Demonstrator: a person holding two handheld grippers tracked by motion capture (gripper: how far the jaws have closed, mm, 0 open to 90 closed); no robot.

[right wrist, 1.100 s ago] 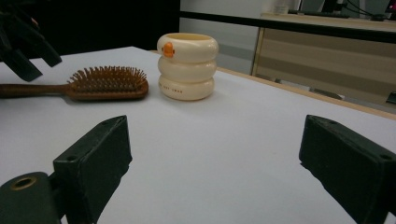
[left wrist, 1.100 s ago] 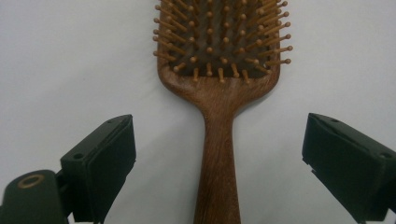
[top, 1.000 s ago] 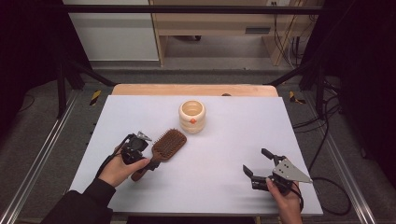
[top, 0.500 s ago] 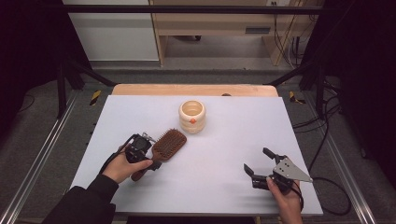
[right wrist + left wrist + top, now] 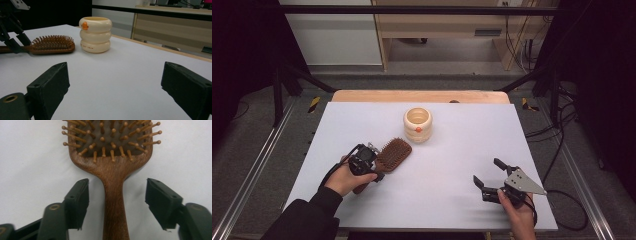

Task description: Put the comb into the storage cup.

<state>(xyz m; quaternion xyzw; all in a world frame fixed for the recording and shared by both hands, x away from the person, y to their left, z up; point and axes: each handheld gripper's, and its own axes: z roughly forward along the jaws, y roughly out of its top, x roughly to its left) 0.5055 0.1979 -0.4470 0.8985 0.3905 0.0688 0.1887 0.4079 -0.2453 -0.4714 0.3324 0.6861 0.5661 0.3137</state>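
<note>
Your left gripper (image 5: pixel 368 162) straddles the hairbrush (image 5: pixel 393 154) handle, jaws spread and not yet closed on it.

At lower left of the high view, your left gripper sits well in from the table (image 5: pixel 452 200) edge, with bare white surface around it. In the left gripper view the hairbrush (image 5: pixel 112 170) lies bristles up, its handle running down the centre between the jaws with a gap on each side. Up and right of the brush, near frame centre, the cream ribbed cup (image 5: pixel 417 124) stands upright; its inside is not visible. At lower right, your right gripper (image 5: pixel 493 176) hangs with jaws wide apart, holding nothing, close to the near table edge and well apart from the brush.
</note>
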